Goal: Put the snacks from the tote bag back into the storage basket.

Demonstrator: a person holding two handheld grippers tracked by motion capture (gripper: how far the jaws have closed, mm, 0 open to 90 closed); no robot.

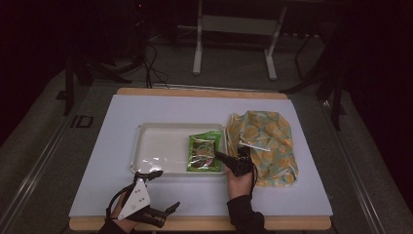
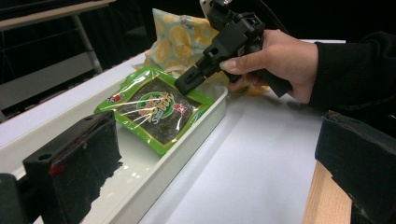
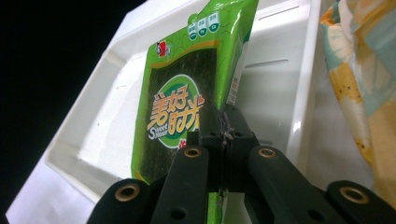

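Dim room; white surface (image 1: 97, 146) carries tray (image 1: 146, 146), patterned bag (image 1: 272, 141) beside it. Green packet (image 1: 203, 152) lies at tray's right end. Right gripper (image 1: 221, 157) clamped on packet's edge. Left gripper (image 1: 160, 192) wide open, empty, near front edge. Packet judged light, thin, crinkly, slippery; edge seam best hold.

1. Looks like a lab or test room, not a home.
2. Dark all around, with light just on the wooden table (image 1: 195, 92) and its white board (image 1: 160, 109).
3. Grey floor (image 1: 44, 146) with black cables (image 1: 151, 63) lying loose.
4. White metal stand legs (image 1: 197, 48) at the back, black tripod legs (image 1: 73, 73) at the side.
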